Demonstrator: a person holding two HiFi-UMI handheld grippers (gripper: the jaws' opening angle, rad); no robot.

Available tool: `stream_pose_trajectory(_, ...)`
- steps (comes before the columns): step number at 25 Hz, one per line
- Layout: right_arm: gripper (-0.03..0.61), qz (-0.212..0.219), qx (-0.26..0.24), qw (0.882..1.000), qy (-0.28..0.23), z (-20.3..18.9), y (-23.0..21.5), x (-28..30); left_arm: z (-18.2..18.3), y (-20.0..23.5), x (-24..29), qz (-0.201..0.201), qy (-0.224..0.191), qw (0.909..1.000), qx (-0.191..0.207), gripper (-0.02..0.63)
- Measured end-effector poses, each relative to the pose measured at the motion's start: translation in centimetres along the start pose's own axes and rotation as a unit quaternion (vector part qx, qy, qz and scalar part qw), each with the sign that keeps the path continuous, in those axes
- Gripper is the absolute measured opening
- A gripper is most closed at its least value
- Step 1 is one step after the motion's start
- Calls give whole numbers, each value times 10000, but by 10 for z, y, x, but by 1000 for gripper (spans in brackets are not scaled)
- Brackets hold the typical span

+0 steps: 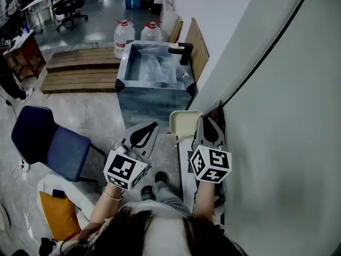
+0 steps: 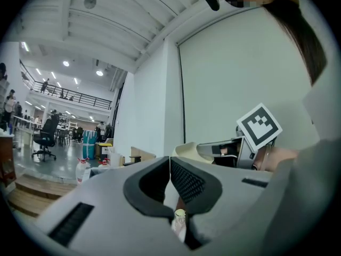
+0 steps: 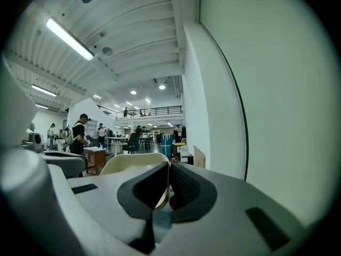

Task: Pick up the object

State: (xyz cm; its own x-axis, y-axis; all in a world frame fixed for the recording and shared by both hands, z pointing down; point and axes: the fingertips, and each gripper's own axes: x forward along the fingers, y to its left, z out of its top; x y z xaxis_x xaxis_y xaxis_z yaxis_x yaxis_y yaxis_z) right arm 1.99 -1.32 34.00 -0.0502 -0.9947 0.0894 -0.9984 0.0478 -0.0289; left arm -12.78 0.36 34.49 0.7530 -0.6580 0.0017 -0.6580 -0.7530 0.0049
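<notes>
Both grippers are held out in front of the person, pointing at a cream chair back (image 1: 184, 122) beside the white wall. My left gripper (image 1: 154, 125) is shut with nothing between its jaws, and its own view shows the ribbed pads (image 2: 186, 181) meeting at the tip (image 2: 170, 159). My right gripper (image 1: 205, 118) is also shut and empty, its tip (image 3: 169, 164) just short of the cream chair back (image 3: 133, 161). From the left gripper view, the right gripper's marker cube (image 2: 259, 126) sits to the right. Neither gripper touches any object.
A steel sink box (image 1: 152, 87) with a black faucet (image 1: 182, 51) stands ahead, with two water bottles (image 1: 124, 36) and wooden steps (image 1: 80, 71) behind it. A blue chair (image 1: 50, 143) is on the left. The white wall (image 1: 277, 116) runs close along the right.
</notes>
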Motion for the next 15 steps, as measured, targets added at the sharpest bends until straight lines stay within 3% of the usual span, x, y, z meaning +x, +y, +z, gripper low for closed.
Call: stream_pose_trajectory(15,34,-41,-75,9999,62,-1,-1,1,-1,4,2,15,-57,9999,-85,9)
